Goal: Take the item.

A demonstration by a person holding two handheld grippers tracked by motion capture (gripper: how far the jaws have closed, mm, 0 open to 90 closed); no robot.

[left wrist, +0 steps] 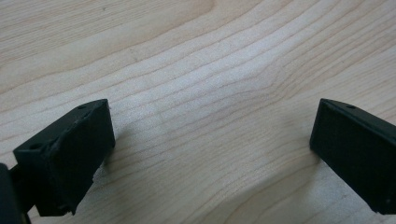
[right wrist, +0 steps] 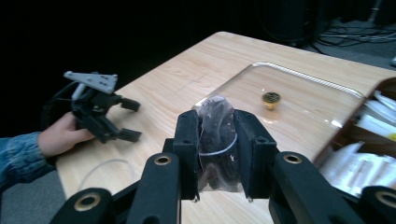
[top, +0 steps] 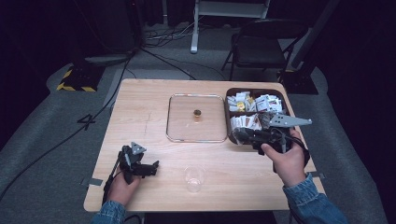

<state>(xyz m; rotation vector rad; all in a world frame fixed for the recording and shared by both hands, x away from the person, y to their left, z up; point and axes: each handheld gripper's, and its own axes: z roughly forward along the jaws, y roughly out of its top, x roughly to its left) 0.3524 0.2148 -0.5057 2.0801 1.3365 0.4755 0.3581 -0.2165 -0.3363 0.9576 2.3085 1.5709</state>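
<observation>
Dark-filled clear packet (right wrist: pixel 215 140) sits clamped in the right gripper (right wrist: pixel 217 156); left gripper (left wrist: pixel 210 144) rests spread apart on the wooden table (left wrist: pixel 196 56)

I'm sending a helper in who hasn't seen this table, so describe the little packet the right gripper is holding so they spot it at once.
Start at the brown compartment box on the wooden table's right side. In front of it, the right gripper pinches a small clear packet of dark contents between its black jaws. The box's packets are mostly white; this one is dark and see-through.
</observation>
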